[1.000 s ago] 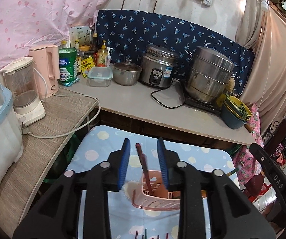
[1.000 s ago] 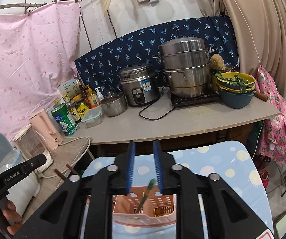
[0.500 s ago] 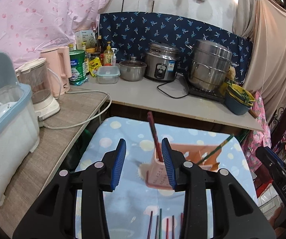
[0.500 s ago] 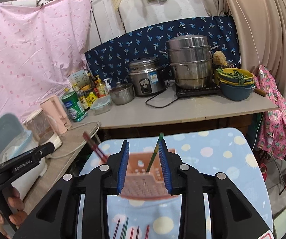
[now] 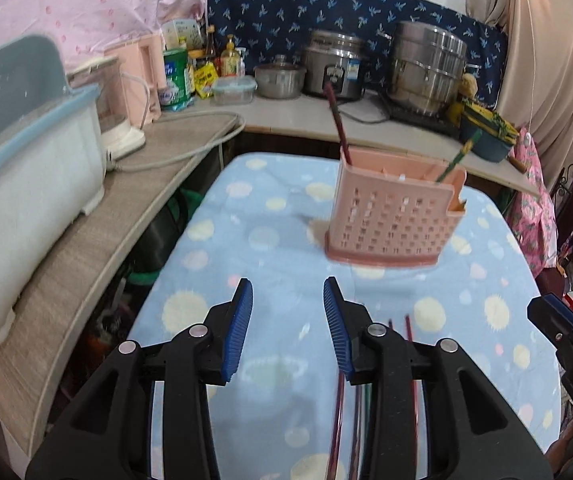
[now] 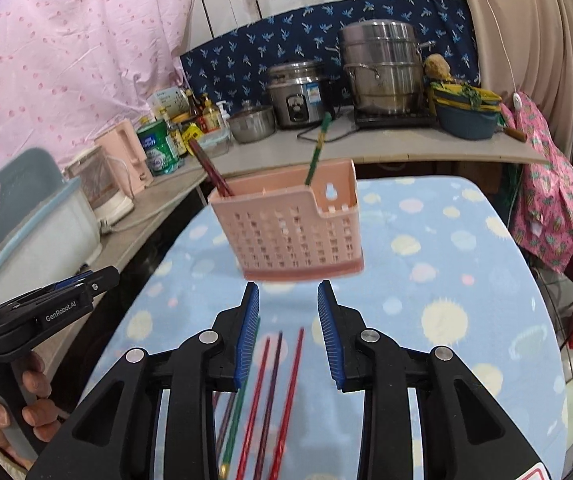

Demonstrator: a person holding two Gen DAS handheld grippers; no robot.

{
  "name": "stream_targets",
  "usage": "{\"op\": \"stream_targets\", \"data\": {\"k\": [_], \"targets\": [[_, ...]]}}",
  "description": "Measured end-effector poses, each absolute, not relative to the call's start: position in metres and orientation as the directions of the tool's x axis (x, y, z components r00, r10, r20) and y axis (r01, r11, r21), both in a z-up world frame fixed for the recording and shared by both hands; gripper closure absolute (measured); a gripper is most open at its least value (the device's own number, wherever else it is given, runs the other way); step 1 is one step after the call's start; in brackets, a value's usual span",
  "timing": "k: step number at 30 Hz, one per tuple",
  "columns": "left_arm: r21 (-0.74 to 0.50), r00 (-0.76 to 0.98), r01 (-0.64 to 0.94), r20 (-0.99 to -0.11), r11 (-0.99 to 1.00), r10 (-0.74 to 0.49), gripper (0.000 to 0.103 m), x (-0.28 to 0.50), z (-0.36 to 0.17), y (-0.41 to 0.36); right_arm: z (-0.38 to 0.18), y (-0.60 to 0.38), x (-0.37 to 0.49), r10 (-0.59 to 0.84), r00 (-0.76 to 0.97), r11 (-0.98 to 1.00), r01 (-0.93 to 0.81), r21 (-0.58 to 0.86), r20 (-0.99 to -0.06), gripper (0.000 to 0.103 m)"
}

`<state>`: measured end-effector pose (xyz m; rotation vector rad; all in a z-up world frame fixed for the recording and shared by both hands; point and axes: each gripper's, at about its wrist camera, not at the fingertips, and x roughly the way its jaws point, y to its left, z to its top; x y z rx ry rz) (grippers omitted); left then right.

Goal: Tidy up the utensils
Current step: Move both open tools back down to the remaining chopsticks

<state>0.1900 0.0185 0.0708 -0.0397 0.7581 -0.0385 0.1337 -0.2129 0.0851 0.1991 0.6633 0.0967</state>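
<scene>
Lettering "GenRobot.AI" on left tongs (image 6: 98,282); "DAS" on right tongs (image 5: 542,316).

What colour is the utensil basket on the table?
Pale pink utensil basket, with a perforated grid front; clearest in the right wrist view.

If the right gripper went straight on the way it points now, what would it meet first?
Probably the chopsticks lying on the table between the open right gripper fingers, well short of the pink basket; depth is unclear.
</scene>
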Motion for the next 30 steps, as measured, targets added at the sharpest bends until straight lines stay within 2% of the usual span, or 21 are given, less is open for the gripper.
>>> {"op": "stream_targets", "data": {"k": [16,25,28,30], "targets": [[-0.002,0.606,0.043,-0.795,0.999,-0.027,0.068,0.127,-0.009,0.017,0.000,-0.200,0.064,0.136,0.662,0.984,-0.007,0.176,-0.737,0.073],[0.000,0.562,0.061,-0.826,0.998,-0.035,0.067,0.108,-0.032,0.014,-0.028,-0.179,0.048,0.167,0.600,0.983,-0.038,0.181,-0.782,0.073],[0.001,0.553,0.068,-0.832,0.998,-0.037,0.064,0.104,-0.036,0.014,-0.033,-0.173,0.047,0.166,0.592,0.984,-0.046,0.172,-0.789,0.073],[0.003,0.554,0.071,-0.832,0.997,-0.037,0.058,0.101,-0.038,0.014,-0.036,-0.170,0.047,0.163,0.585,0.985,-0.048,0.167,-0.794,0.074]]}}
